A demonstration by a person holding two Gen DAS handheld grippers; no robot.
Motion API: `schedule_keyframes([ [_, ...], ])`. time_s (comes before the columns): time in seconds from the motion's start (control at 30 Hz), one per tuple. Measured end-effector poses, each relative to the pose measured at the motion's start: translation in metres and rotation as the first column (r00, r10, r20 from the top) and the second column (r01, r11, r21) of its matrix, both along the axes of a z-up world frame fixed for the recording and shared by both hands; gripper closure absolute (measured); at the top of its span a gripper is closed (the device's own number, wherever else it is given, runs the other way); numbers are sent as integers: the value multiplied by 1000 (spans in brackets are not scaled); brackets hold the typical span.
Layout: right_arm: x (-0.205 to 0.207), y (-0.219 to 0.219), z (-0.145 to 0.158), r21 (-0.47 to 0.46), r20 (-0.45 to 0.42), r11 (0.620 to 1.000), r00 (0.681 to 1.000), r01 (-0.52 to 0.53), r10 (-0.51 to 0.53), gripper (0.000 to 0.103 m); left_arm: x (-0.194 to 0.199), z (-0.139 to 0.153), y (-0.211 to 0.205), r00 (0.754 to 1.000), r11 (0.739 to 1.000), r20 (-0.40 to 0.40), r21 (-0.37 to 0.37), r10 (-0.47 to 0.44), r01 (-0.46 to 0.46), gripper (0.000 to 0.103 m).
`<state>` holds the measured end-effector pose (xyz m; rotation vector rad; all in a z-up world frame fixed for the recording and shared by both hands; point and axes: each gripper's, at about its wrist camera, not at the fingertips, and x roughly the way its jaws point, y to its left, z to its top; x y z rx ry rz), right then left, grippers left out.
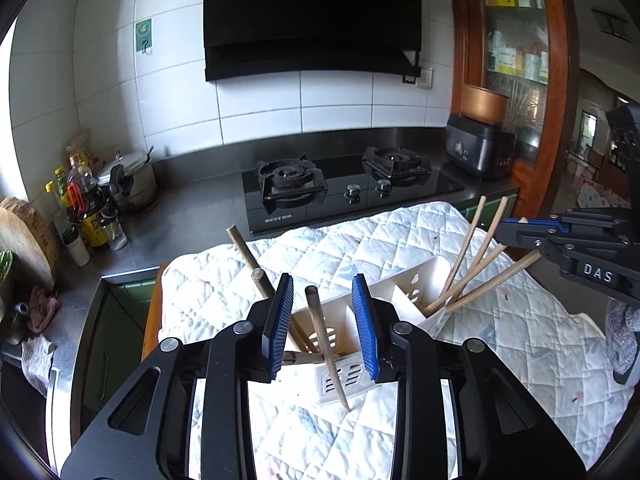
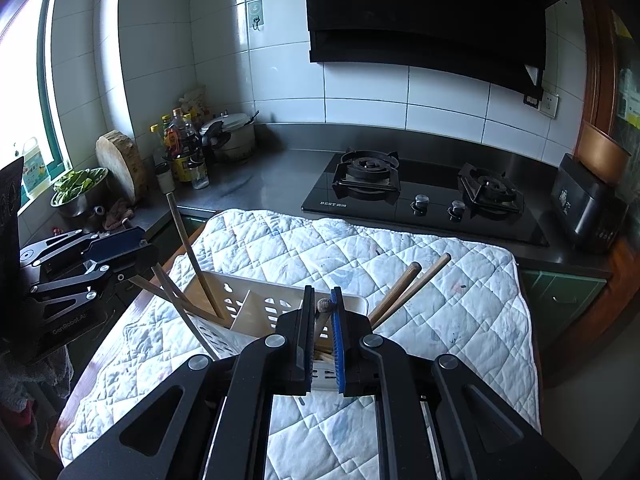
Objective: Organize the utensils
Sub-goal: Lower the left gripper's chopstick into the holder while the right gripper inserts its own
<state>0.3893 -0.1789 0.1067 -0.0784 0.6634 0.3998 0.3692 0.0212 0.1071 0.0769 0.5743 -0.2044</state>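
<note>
A white slotted utensil caddy stands on a quilted cloth; it also shows in the right wrist view. My left gripper is open above its near compartment, with a dark chopstick leaning between the fingers, its tip on the cloth outside the caddy. Two more dark chopsticks lean out to the left. My right gripper is shut on a light wooden chopstick over the other end compartment. Several light chopsticks stand in that compartment.
A black gas hob lies behind the cloth on the steel counter. Bottles, a pot and a wooden chopping block stand at left. A black appliance stands at right, beside a wooden cabinet.
</note>
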Motion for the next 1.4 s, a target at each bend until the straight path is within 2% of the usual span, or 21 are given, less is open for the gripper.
schedule_keyframes([
  [0.13, 0, 0, 2, 2, 3, 1000, 1000, 1, -1, 95, 9, -2, -1, 999, 999, -49, 32, 3, -1, 73],
  [0.23, -2, 1, 3, 4, 6, 1000, 1000, 0, 0, 95, 13, -4, 0, 997, 999, -73, 49, -3, 7, 88],
  [0.4, -2, -1, 4, 5, 10, 1000, 1000, 4, -4, 95, 13, -3, -1, 997, 998, -72, 55, -12, 16, 95],
  [0.63, -5, -4, 8, 9, 16, 1000, 1000, 10, -10, 95, 2, 14, 2, 1000, 1000, -27, 12, -8, 8, 97],
  [1.13, -14, -9, 27, 14, 57, 1000, 998, 7, -8, 95, -17, 114, 5, 986, 996, 165, -90, 18, -3, 98],
  [1.4, -12, -14, 28, 18, 60, 1000, 998, 13, -14, 95, -14, 117, 6, 981, 988, 192, -156, 36, -6, 98],
])
